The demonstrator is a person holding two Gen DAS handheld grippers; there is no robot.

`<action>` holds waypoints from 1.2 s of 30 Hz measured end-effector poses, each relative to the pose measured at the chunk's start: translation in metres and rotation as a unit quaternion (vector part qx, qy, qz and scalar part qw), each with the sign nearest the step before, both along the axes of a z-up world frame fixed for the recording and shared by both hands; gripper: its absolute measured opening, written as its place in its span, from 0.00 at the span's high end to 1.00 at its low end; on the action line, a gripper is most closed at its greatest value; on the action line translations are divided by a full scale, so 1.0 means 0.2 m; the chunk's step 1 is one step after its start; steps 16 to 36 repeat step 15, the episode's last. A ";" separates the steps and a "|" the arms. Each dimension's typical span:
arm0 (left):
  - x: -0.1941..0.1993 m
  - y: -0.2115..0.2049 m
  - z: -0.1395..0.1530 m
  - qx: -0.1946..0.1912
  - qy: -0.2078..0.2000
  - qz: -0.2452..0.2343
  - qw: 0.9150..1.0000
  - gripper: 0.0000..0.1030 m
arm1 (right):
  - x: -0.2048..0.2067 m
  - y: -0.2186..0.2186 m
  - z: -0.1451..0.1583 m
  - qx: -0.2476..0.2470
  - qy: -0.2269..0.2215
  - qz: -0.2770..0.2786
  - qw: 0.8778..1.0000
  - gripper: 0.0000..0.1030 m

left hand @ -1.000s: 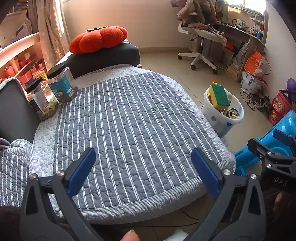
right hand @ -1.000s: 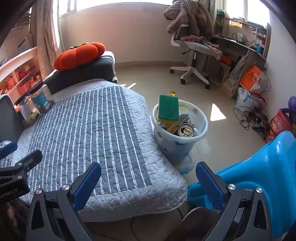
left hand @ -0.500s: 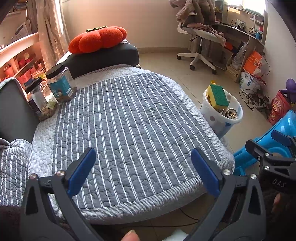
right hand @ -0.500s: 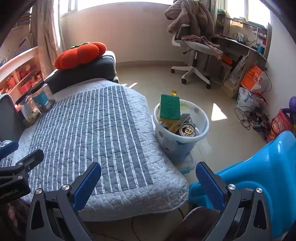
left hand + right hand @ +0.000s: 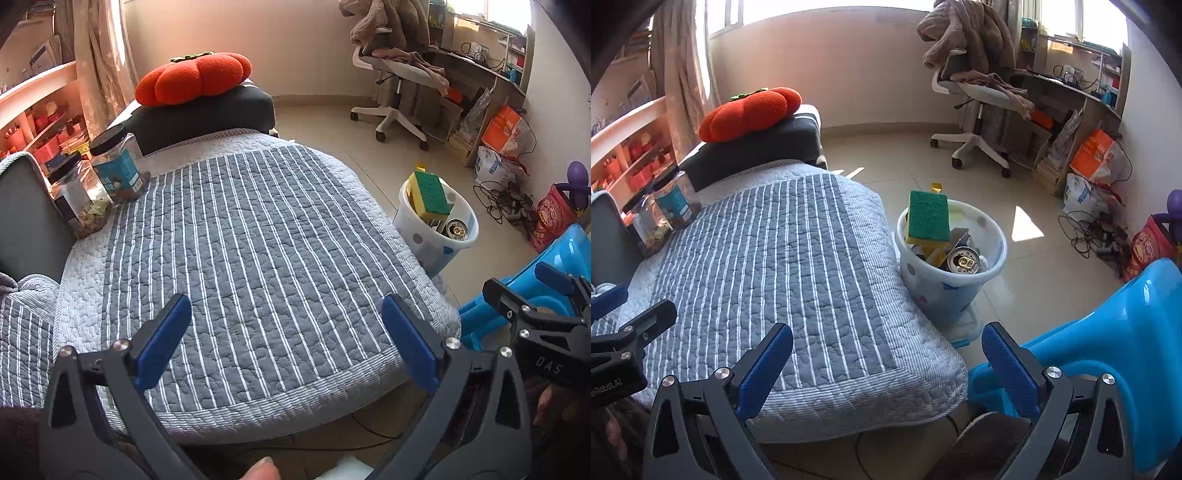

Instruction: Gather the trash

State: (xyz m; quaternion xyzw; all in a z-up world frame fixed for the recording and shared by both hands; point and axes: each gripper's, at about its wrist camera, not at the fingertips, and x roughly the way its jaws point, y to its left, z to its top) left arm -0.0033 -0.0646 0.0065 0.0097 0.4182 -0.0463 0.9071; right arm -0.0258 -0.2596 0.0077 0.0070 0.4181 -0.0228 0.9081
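Jars stand at the far left of my view: two clear ones with black lids (image 5: 86, 192), (image 5: 118, 164) on the left edge of the striped grey quilt (image 5: 240, 258). The nearer one has a dark label, the farther one a blue label; I cannot read the writing on either. Behind them a red pumpkin-shaped cushion (image 5: 194, 79) lies on a black pillow (image 5: 207, 114).

My left tongs (image 5: 286, 341) are held above the near edge of the quilt, with the blue pads wide apart and nothing between them. The quilt under them is bare.

To the right of the bed, on the tiled floor, stands the white trash bin (image 5: 945, 291), just beside the quilt's edge. In it a green and yellow sponge (image 5: 929, 218) sticks up above the rim, and a drink can (image 5: 964, 260) lies with its top toward me, among other scraps.

My right tongs (image 5: 886, 365) are also spread apart and empty, above the quilt's corner, with a blue plastic chair (image 5: 1108, 343) close on the right. In the left camera I read "DAS" on the body of the right tool, and in the right camera "Robot.AI" on the left tool. An office chair (image 5: 975, 107) with clothes on it stands far behind.
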 end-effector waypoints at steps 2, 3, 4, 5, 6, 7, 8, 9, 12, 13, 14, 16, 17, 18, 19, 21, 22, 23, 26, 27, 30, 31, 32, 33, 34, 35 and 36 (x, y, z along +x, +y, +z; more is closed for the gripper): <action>0.00 -0.01 0.00 0.000 -0.001 0.001 1.000 0.01 | 0.00 0.00 0.00 0.002 0.000 -0.001 1.000 0.00; 0.00 -0.01 0.00 0.000 -0.001 0.000 1.000 0.01 | 0.00 0.00 0.00 0.002 0.000 -0.001 1.000 0.00; 0.00 -0.01 0.00 -0.001 0.000 0.000 1.000 0.01 | 0.00 0.00 0.01 0.002 -0.001 -0.002 1.000 0.00; 0.00 -0.01 0.00 -0.001 0.000 0.000 1.000 0.01 | 0.00 0.00 0.01 0.001 -0.002 -0.002 1.000 0.00; 0.00 -0.01 0.00 -0.002 0.000 0.001 1.000 0.01 | 0.00 -0.01 0.01 0.001 -0.002 -0.002 1.000 0.00; 0.00 -0.01 0.00 -0.002 0.000 0.000 1.000 0.01 | 0.00 -0.01 0.01 0.002 -0.002 -0.003 1.000 0.00; -0.01 -0.02 0.00 -0.002 0.000 -0.001 1.000 0.01 | 0.00 -0.01 0.01 0.002 -0.002 -0.003 1.000 0.00; -0.01 -0.02 0.00 -0.002 0.001 -0.002 1.000 0.01 | 0.00 -0.01 0.01 0.001 -0.002 -0.003 1.000 0.00; -0.01 -0.02 0.00 -0.006 0.005 -0.006 1.000 0.01 | 0.00 -0.01 0.01 -0.001 -0.002 -0.004 1.000 0.00; -0.01 -0.02 0.01 -0.006 0.005 -0.006 1.000 0.01 | 0.00 -0.01 0.00 -0.002 -0.001 -0.007 1.000 0.00; 0.00 -0.01 0.01 -0.005 0.007 -0.006 1.000 0.01 | 0.01 -0.01 0.00 -0.001 0.002 -0.006 1.000 0.00; 0.01 0.00 0.02 -0.003 0.009 -0.005 1.000 0.01 | 0.03 0.01 -0.02 -0.004 0.013 0.000 1.000 0.00; 0.01 0.00 0.02 -0.003 0.009 -0.005 1.000 0.01 | 0.03 0.01 -0.02 -0.004 0.013 0.000 1.000 0.00; 0.01 0.00 0.02 -0.003 0.009 -0.005 1.000 0.01 | 0.03 0.01 -0.02 -0.004 0.013 0.000 1.000 0.00; 0.01 0.00 0.02 -0.003 0.009 -0.005 1.000 0.01 | 0.03 0.01 -0.02 -0.004 0.013 0.000 1.000 0.00; 0.01 0.00 0.02 -0.003 0.009 -0.005 1.000 0.01 | 0.03 0.01 -0.02 -0.004 0.013 0.000 1.000 0.00; 0.01 0.00 0.02 -0.003 0.009 -0.005 1.000 0.01 | 0.03 0.01 -0.02 -0.004 0.013 0.000 1.000 0.00; 0.01 0.00 0.02 -0.003 0.009 -0.005 1.000 0.01 | 0.03 0.01 -0.02 -0.004 0.013 0.000 1.000 0.00; 0.01 0.00 0.02 -0.003 0.009 -0.005 1.000 0.01 | 0.03 0.01 -0.02 -0.004 0.013 0.000 1.000 0.00; 0.01 0.00 0.02 -0.003 0.009 -0.005 1.000 0.01 | 0.03 0.01 -0.02 -0.004 0.013 0.000 1.000 0.00; 0.01 0.00 0.02 -0.003 0.009 -0.005 1.000 0.01 | 0.03 0.01 -0.02 -0.004 0.013 0.000 1.000 0.00; 0.01 0.00 0.02 -0.003 0.009 -0.005 1.000 0.01 | 0.03 0.01 -0.02 -0.004 0.013 0.000 1.000 0.00; 0.01 0.00 0.02 -0.003 0.009 -0.005 1.000 0.01 | 0.03 0.01 -0.02 -0.004 0.013 0.000 1.000 0.00; 0.01 0.00 0.02 -0.003 0.009 -0.005 1.000 0.01 | 0.03 0.01 -0.02 -0.004 0.013 0.000 1.000 0.00; 0.01 0.00 0.02 -0.003 0.009 -0.005 1.000 0.01 | 0.03 0.01 -0.02 -0.004 0.013 0.000 1.000 0.00; 0.01 0.00 0.02 -0.003 0.009 -0.005 1.000 0.01 | 0.03 0.01 -0.02 -0.004 0.013 0.000 1.000 0.00; 0.01 0.00 0.02 -0.003 0.009 -0.005 1.000 0.01 | 0.03 0.01 -0.02 -0.004 0.013 0.000 1.000 0.00</action>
